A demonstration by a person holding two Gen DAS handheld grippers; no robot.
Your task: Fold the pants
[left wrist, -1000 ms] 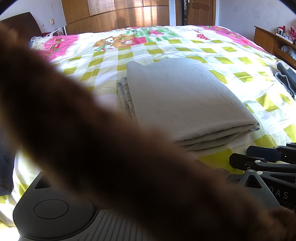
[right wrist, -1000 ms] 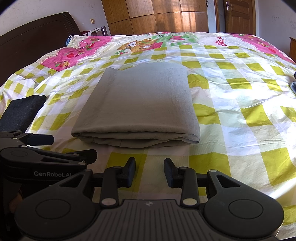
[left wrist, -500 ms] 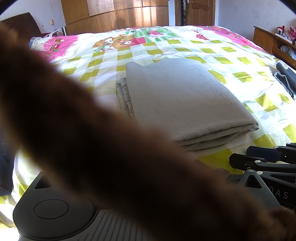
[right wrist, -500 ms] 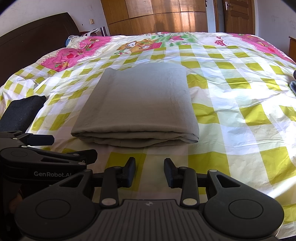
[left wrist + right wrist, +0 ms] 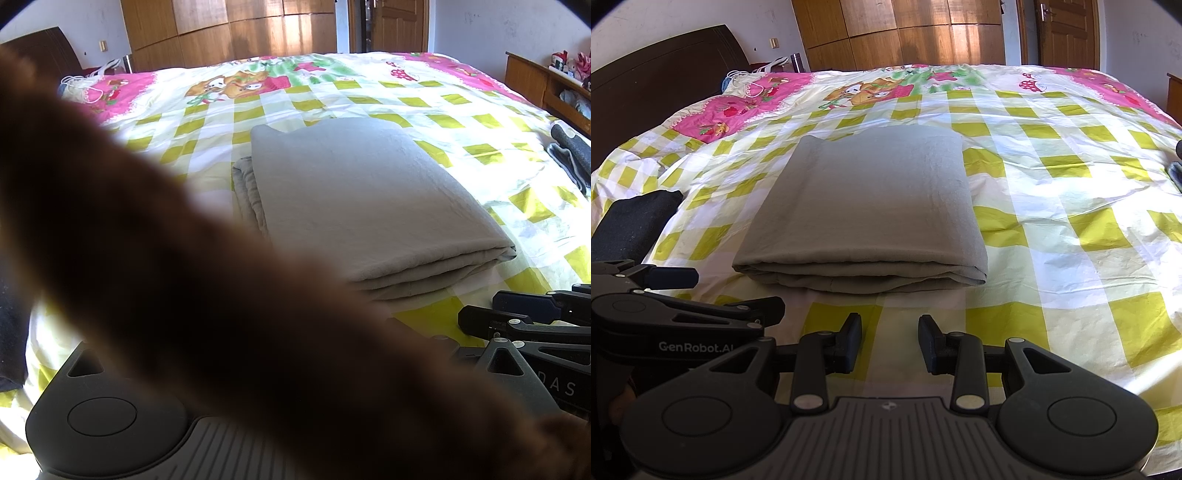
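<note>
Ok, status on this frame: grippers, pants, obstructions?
Right gripper open, empty. Left gripper unreadable. Pants folded flat on bed. Blurred brown shape blocks left camera.

Sunlit checked bedspread, dark headboard, wooden wardrobe, door, white walls

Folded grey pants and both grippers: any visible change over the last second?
Nothing visibly changed. The folded grey pants lie in the same spot on the checked bedspread, the right gripper hangs open just short of them, and a blurred brown shape covers the left gripper's fingers as before.
</note>
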